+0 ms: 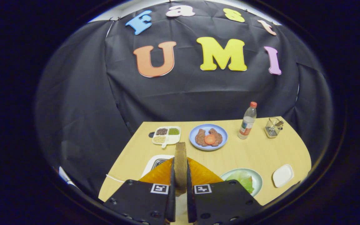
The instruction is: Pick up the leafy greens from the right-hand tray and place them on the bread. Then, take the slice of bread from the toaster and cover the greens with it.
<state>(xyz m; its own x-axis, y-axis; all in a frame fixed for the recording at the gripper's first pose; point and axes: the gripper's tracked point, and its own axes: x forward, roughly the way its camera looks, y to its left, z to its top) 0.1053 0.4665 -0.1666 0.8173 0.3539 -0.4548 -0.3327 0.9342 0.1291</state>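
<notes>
I have the gripper (180, 175) clamped on the bread slice (180, 165), held upright and edge-on btwn both fingers, above the toaster (155, 163). Leafy greens (242, 180) sit on the green plate (257, 179), just ahead-right of the fingers.

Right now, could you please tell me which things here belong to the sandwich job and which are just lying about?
Belongs to the job:
- slice of bread, held upright between the tool's fingers
- leafy greens on the green plate
- toaster

Just lying about:
- blue plate of meat with tomato
- divided tray
- bottle
- wire basket
- small white dish
</notes>
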